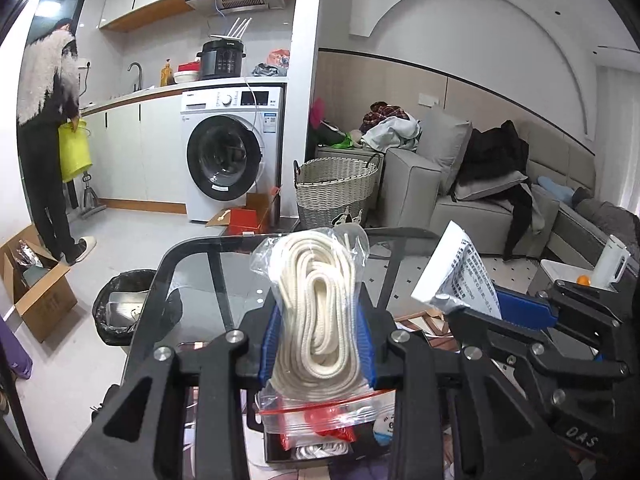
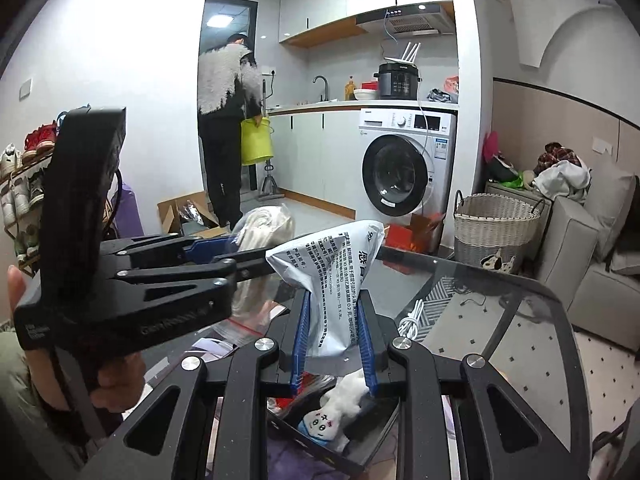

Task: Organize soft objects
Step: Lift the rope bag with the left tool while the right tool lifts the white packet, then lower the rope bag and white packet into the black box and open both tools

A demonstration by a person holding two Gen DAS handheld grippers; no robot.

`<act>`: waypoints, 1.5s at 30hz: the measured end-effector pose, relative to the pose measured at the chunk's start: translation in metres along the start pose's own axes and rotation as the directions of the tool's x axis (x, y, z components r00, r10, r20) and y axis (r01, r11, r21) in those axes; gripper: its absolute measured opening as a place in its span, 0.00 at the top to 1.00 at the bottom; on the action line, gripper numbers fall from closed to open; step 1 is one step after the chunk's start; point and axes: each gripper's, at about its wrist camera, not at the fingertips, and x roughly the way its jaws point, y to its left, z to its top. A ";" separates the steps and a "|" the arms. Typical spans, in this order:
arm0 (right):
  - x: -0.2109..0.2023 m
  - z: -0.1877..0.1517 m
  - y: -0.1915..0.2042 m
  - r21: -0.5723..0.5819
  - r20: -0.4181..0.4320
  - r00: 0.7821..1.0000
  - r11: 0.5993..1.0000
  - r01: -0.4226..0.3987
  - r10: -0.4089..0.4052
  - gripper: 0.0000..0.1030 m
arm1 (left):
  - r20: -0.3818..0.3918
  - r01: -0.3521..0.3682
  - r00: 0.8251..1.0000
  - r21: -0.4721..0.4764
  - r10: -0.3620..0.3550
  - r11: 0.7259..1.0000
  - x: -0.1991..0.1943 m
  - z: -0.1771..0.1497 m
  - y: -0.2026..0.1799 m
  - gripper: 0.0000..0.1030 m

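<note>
Left wrist view shows the left gripper [image 1: 318, 344] with its blue pads pinching a clear zip bag of white rope [image 1: 316, 312], held upright above the glass table [image 1: 192, 264]; the bag's red zip seal hangs below the jaws, over a dark tray [image 2: 360, 446] that lies under both tools. Just to the right, the right gripper [image 2: 334, 342] clamps a printed white pouch [image 2: 334, 280] by its lower half, so the top fans out above the fingers. In the right wrist view the tray beneath already holds a small white plush toy [image 2: 334, 412] with a drawn face. Both soft items appear lifted clear of the table and carried side by side, so the step in hand looks like the transfer, with placing not yet done. The next move probably calls for lowering each item into the tray in turn and spreading the jaws only once it rests there; the rope bag is bulky and slack, so it may flop over the rim. Further off on the table lies a coiled white cable [image 2: 412, 320]. Beyond stand a woven basket [image 1: 334, 192], a washing machine [image 1: 232, 152], and a person [image 1: 52, 136] holding a yellow bucket [image 1: 74, 152].
</note>
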 end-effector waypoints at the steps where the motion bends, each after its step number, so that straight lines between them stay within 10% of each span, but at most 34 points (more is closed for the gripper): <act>1: 0.001 -0.001 0.000 -0.002 -0.002 1.000 1.000 0.004 -0.004 0.79 | -0.010 -0.004 1.000 -0.001 0.004 1.000 0.003 0.000 -0.001 0.69; 22: 0.033 -0.011 0.005 0.009 -0.164 0.986 1.000 0.023 -0.021 0.78 | -0.274 -0.003 0.962 -0.012 -0.001 1.000 0.050 -0.024 -0.007 0.69; 45: 0.070 -0.035 -0.005 0.073 -0.321 0.947 0.997 0.013 0.011 0.78 | -0.385 -0.013 0.923 0.023 0.021 1.000 0.069 -0.035 -0.012 0.69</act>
